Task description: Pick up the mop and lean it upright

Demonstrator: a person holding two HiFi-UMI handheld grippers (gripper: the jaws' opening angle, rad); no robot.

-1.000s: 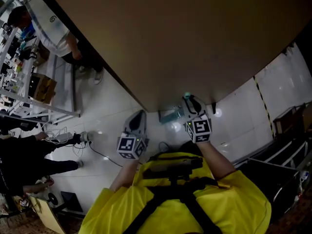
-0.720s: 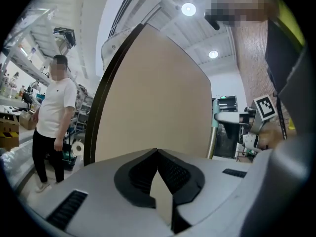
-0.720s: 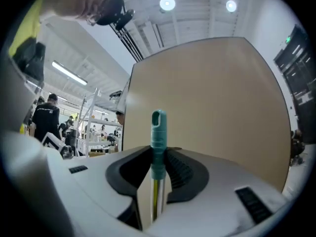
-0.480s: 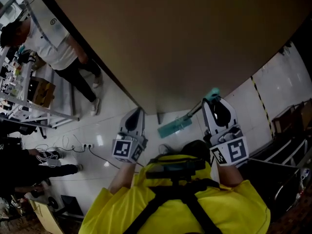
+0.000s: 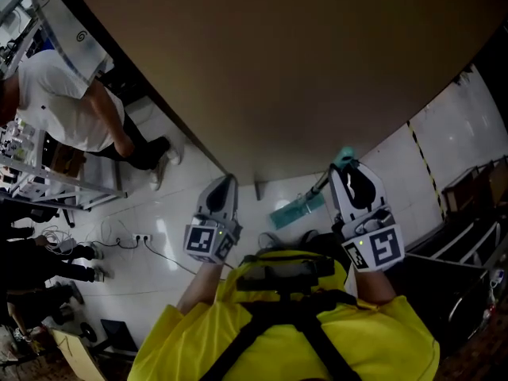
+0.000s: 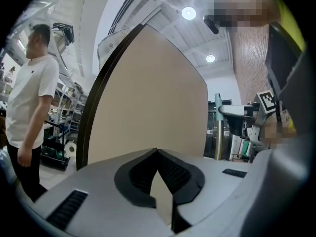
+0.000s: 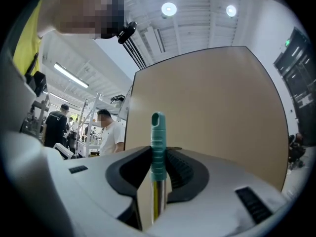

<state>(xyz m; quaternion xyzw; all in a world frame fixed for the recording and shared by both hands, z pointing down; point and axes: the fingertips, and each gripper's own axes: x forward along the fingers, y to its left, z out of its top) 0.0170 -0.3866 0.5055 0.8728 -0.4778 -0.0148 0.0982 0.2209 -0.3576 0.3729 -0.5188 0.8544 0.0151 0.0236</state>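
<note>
My right tool (image 7: pixel 158 154) is clenched on the mop (image 7: pixel 157 147). The pads sit at the lower end of its teal ribbed grip (image 5: pixel 344 158), where the bare metal shaft begins. My left tool (image 6: pixel 157 152) is closed on nothing and held level beside the right.

The mop runs from the right tool down to its flat head (image 5: pixel 298 210), which rests on the white floor (image 5: pixel 190 213) at the foot of the board.

Handling, as I judge it:
- The shaft is stiff and light, and the head end carries most of the weight.
- The ribbed grip gives purchase; the smooth metal below would slip more readily.
- A hold this high gives long leverage but little control over the head, which may swivel.

Surroundings:
- A large tan board (image 5: pixel 278 70) stands directly ahead and is the probable surface to lean against.
- Cables (image 5: pixel 119 240) lie on the floor to the left.
- Farther left, a person in a white shirt (image 5: pixel 63 109) stands by shelving (image 5: pixel 48 181), well apart from the mop.
</note>
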